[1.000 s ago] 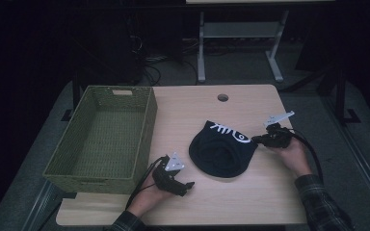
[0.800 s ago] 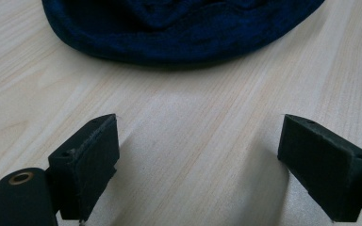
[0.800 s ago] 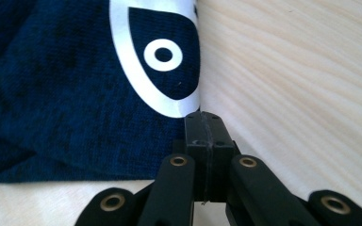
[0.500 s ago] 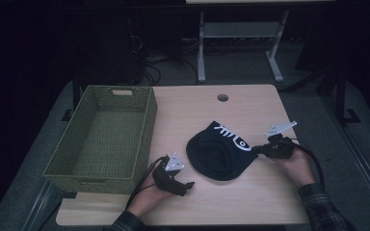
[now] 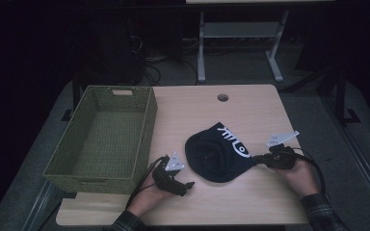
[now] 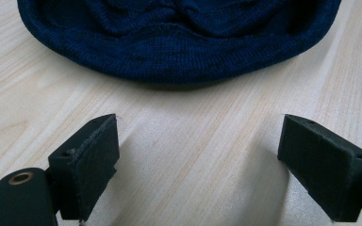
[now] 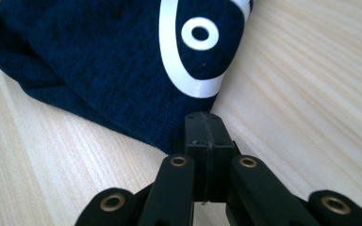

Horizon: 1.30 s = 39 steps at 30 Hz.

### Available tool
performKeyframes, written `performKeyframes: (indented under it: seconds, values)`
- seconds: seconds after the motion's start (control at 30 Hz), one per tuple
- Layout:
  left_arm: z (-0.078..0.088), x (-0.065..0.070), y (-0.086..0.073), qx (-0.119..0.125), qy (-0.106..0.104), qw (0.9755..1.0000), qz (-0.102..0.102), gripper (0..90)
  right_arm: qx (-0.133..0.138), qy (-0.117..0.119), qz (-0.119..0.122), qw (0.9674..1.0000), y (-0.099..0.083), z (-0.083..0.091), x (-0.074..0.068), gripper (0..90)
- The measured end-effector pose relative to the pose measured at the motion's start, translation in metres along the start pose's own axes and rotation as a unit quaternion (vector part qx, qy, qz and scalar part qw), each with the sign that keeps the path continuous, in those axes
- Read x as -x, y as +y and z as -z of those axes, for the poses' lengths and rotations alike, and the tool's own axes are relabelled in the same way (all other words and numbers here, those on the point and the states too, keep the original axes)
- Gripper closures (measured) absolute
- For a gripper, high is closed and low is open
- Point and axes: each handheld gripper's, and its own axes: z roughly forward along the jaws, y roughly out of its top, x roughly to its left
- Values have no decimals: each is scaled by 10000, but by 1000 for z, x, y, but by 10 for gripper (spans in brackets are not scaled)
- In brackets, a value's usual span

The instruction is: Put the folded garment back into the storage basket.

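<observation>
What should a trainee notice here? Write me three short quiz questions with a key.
1. True or false: the left tongs are shut on the hat.
2. What stands left of the hat: A) a green basket, B) a bowl, C) a cardboard box?
3. What do the right tongs pinch?
Key: 1 false, they are open and clear of it; 2 A; 3 the hat's edge.

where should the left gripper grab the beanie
Best bet is the rolled brim edge of the beanie that faces the left gripper. Its jaws stand open with bare table between them, aimed at that edge. Come in low and level from the person's side: the hat lies flat, and the thick brim gives the only raised fold to pinch.
</observation>
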Motion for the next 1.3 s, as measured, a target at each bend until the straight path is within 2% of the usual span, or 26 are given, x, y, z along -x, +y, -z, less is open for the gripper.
performKeyframes:
  seconds: [0.2, 0.37, 0.47, 0.6, 0.73, 0.83, 0.97, 1.03, 1.13, 1.3]
  values:
    - [0, 0, 0, 13, -5, 10000, 9, 122, 287, -276, -170, 9991, -3, 19, -3, 895]
    - [0, 0, 0, 21, -8, 10000, 17, 122, 432, -492, -343, 9973, -18, 34, -11, 760]
    - [0, 0, 0, 22, -8, 10000, 20, 122, 484, -652, -426, 9958, -28, 40, -17, 645]
    - [0, 0, 0, 22, -8, 10000, 19, 121, 517, -852, -568, 9934, -42, 42, -26, 483]
    - [0, 0, 0, 21, -8, 10000, 19, 121, 578, -1245, -580, 9888, -57, 43, -33, 331]
    - [0, 0, 0, 21, -1, 10000, 26, 121, 557, -1368, -671, 9868, -65, 41, -35, 239]
    - [0, 0, 0, 20, 3, 10000, 30, 121, 531, -1392, -799, 9856, -71, 38, -35, 132]
    - [0, 1, 0, 22, 7, 10000, 36, 121, 517, -1410, -764, 9857, -72, 36, -36, 89]
    - [0, 1, 1, -33, 53, 10000, 63, 121, 437, -1427, -744, 9860, -72, 30, -38, 68]
    - [-1, 3, 6, -188, 41, 9998, 94, 127, 379, -1263, -793, 9881, -71, 26, -37, 19]
